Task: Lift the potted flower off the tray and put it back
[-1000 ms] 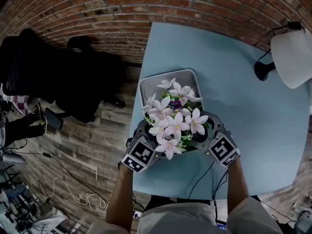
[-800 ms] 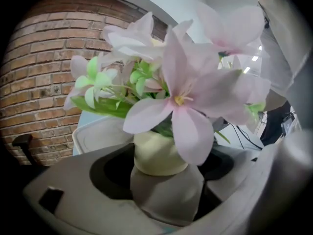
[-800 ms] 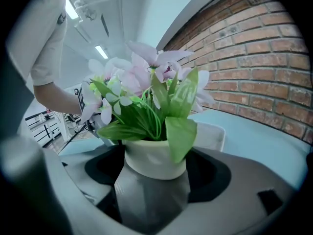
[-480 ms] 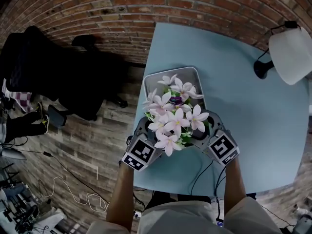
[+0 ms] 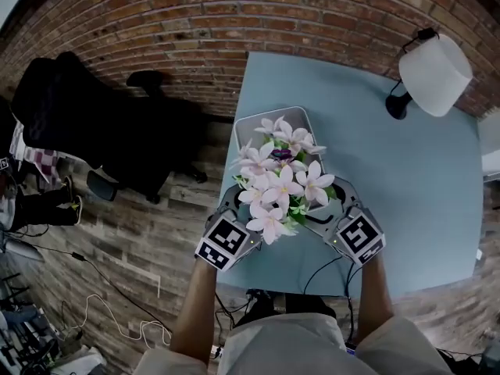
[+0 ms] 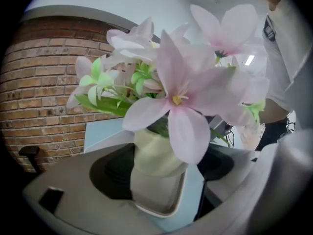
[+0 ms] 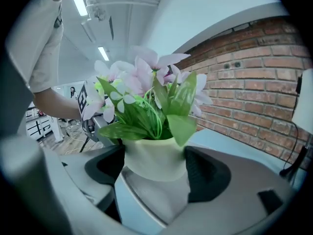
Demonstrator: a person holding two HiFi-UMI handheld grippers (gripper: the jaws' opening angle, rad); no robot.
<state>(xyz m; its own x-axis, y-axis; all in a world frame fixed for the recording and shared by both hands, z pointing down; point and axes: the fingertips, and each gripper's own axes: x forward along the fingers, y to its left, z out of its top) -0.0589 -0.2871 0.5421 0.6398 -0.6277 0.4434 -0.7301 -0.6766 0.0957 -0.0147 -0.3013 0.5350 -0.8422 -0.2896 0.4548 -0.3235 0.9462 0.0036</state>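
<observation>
The left claw (image 5: 248,213) and the right claw (image 5: 322,212) are each gripping the pale pot (image 7: 154,158) of the potted flower (image 5: 281,186), one from each side. In both gripper views the pot wall is sitting between the dark pads (image 7: 208,173). The pot is hanging upright above the grey tray (image 5: 251,125) without touching it, over the blue table (image 5: 406,186). The load is judged light. The pot is appearing rigid and smooth, so it may slip under a weak grip. The petals (image 6: 188,89) and leaves (image 7: 181,126) are looking soft and easily crushed. Hold is best taken on the pot wall below the rim, never on the foliage, keeping the pot level while lowering.
</observation>
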